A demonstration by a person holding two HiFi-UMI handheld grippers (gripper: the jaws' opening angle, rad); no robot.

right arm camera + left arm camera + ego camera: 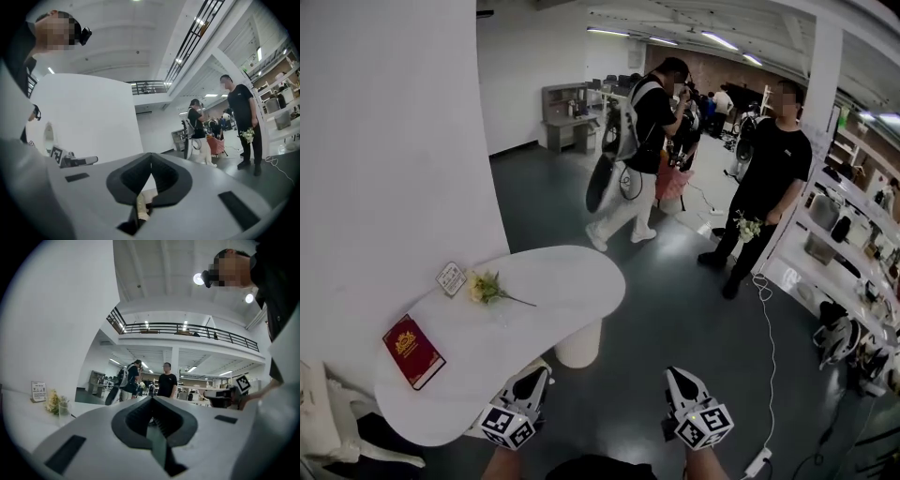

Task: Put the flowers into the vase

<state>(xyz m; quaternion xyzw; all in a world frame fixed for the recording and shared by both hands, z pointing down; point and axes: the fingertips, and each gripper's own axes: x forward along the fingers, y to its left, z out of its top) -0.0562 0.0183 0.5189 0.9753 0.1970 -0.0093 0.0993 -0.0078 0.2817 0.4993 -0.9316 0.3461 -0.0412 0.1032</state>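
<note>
A yellow flower (484,287) with a long stem lies on the white table (562,281) at the left. In the left gripper view the flower (52,401) sits beside a clear glass vase (63,408). My left gripper (539,371) hovers at the table's near edge with its jaws closed together (152,399) and nothing in them. My right gripper (675,375) is over the floor to the right of the table, also shut (150,154) and empty. A person in black holds a small white bouquet (748,225) farther off.
A red book (412,352) and a small sign card (450,277) also lie on the table. A white wall (384,141) rises behind it. Two people (642,141) stand on the grey floor ahead. Shelves (853,234) line the right side. A white cable (769,356) runs across the floor.
</note>
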